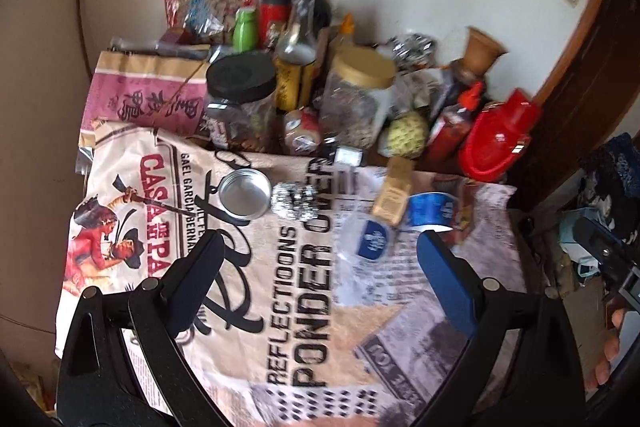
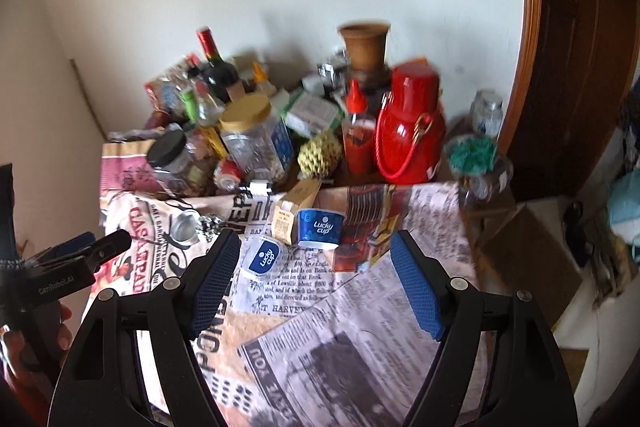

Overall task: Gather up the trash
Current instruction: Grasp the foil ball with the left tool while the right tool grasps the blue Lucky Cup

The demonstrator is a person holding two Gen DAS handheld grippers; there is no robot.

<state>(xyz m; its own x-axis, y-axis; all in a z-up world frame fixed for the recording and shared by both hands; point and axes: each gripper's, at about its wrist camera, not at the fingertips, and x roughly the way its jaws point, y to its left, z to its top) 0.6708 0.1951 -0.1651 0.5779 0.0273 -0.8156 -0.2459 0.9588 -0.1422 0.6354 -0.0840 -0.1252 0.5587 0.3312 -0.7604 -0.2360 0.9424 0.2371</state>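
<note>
Newsprint-patterned tablecloth [image 2: 360, 327], jars crowded against the wall at twelve o'clock. Trash up front for reach: Lucky cup tub [image 2: 320, 227], lid [image 2: 266, 257], possibly foil ball [image 1: 294, 197]. Right gripper [image 2: 316, 281] and left gripper [image 1: 320, 259] both gaping, empty.

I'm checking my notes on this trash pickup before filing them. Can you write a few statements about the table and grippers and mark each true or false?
1. The blue plastic Lucky Cup tub stands upright on the newspaper-print tablecloth. True.
2. The right gripper clamps the tub. False: its jaws are open and empty.
3. The blue Lucky Cup lid lies beside the tub. True.
4. The crumpled foil ball sits inside the round metal tin. False: it lies beside the tin.
5. The left gripper is open. True.
</note>
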